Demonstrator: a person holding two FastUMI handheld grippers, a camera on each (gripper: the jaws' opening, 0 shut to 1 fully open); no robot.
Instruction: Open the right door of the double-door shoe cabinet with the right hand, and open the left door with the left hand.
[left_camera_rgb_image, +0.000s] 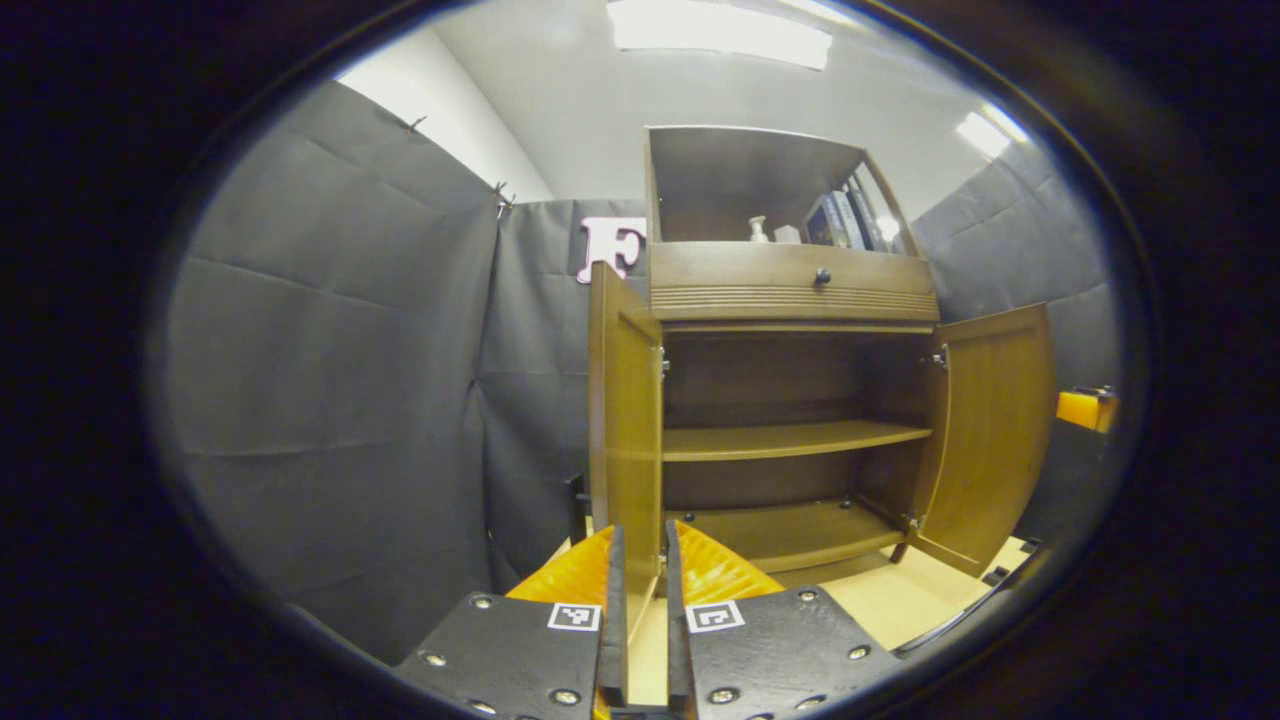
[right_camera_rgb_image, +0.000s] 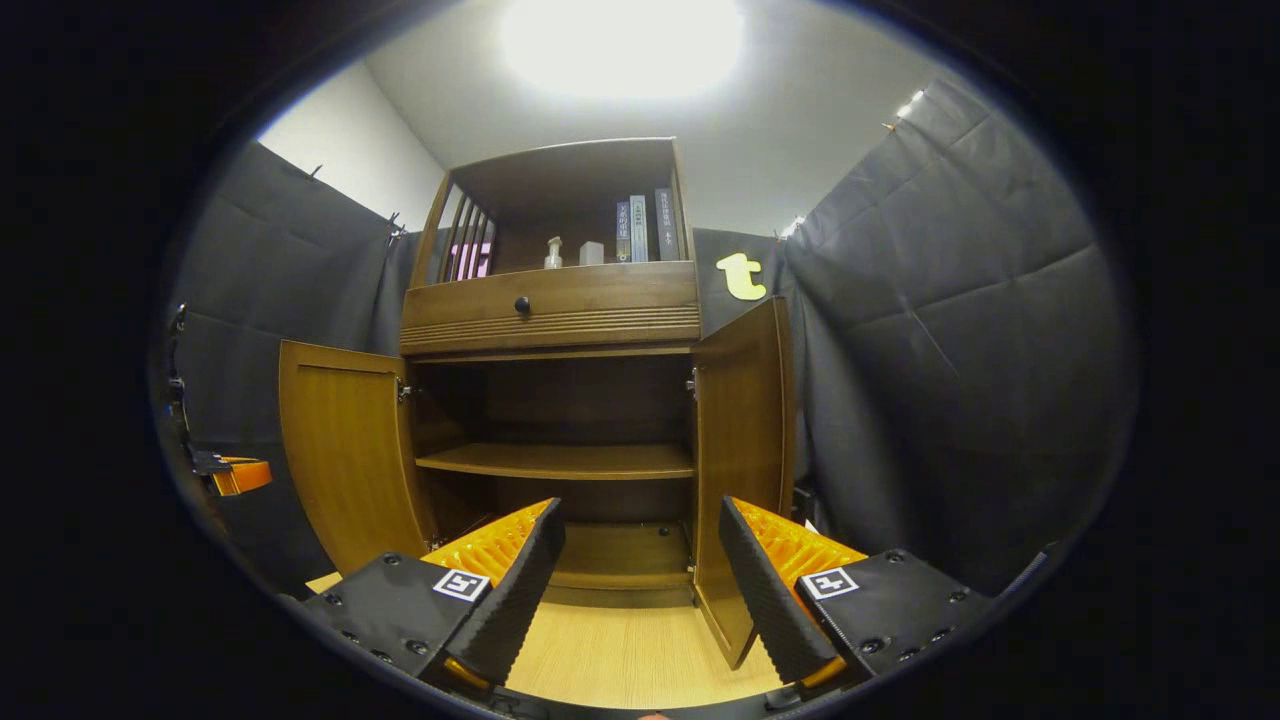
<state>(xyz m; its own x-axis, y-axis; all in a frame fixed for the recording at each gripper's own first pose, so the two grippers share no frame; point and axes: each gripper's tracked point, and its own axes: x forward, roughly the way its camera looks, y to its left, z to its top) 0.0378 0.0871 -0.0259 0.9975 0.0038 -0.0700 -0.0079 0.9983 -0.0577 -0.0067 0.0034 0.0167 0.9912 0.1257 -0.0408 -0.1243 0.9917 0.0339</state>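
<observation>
Pinching left door (left_camera_rgb_image: 625, 420) edge-on: left fingers (left_camera_rgb_image: 640, 610) narrow, door's lower edge between them, contact likely but hard to confirm. Right fingers (right_camera_rgb_image: 640, 590) wide, empty, right door (right_camera_rgb_image: 740, 450) just beside, swung open. Doors stiff wood, hinged; grip free edge.

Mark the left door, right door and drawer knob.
left door (left_camera_rgb_image: 628, 420), left gripper view: inner face, mid-height.
right door (right_camera_rgb_image: 742, 420), right gripper view: inner face, centre.
drawer knob (right_camera_rgb_image: 521, 305), right gripper view: knob's front.
</observation>
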